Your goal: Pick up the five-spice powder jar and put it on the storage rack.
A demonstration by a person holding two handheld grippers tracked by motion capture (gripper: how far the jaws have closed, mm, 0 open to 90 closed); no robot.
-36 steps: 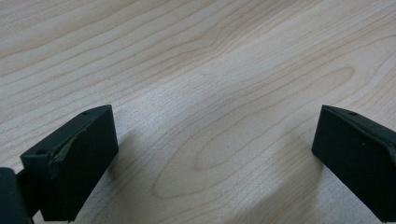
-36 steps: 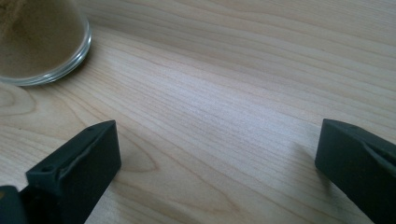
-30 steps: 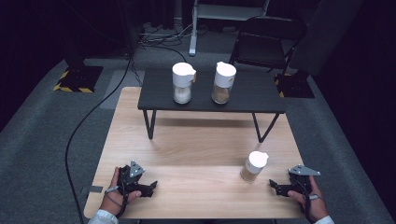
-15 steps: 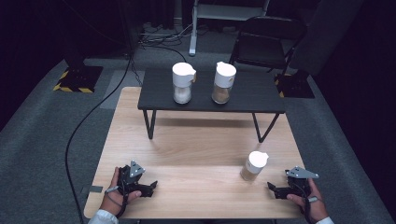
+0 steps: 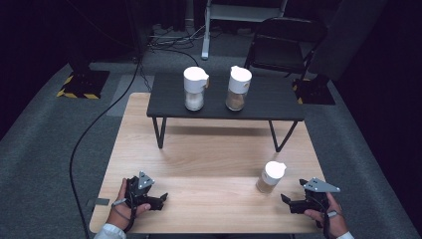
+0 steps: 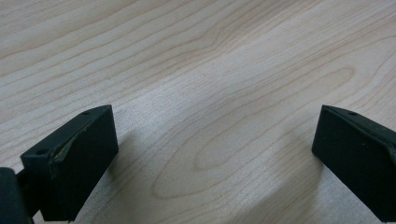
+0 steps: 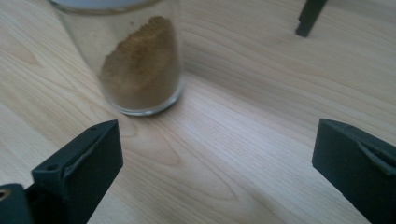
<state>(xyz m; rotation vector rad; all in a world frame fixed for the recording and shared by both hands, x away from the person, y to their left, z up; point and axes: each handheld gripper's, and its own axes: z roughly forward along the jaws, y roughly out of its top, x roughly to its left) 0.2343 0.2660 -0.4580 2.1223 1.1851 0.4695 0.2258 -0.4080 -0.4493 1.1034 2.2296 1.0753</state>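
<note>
Jar: the small glass jar (image 5: 271,177) with a white lid and brown powder stands upright on the wooden worktop (image 5: 209,164), near its right front corner. That's the one I'm going for.

Right hand-held gripper (image 5: 289,203): jaws spread wide, nothing between them, resting low by the front edge of the worktop.

Left hand-held gripper (image 5: 158,199): also wide open and empty, parked at the left front, well apart from the jar.

Which way the jar lies: forward and a bit to the left of the right hand-held gripper, near but not touching. In the right gripper view the jar (image 7: 140,60) sits up beyond the left jaw, off the centre line, so I reckon I need to swing left before pushing in.

Long axis: vertical, so a side-on grab around the glass looks right to me.

Nearer hand: the right one, by a lot.

High view extras: a low black table (image 5: 259,102) stands on the far half of the worktop, carrying two more white-lidded jars, one with pale contents (image 5: 194,88) and one with brown (image 5: 238,88).

Right gripper view extras: the powder slopes inside the glass; the lid is cut off at the top edge.

Left gripper view: bare wood grain between its jaws.
</note>
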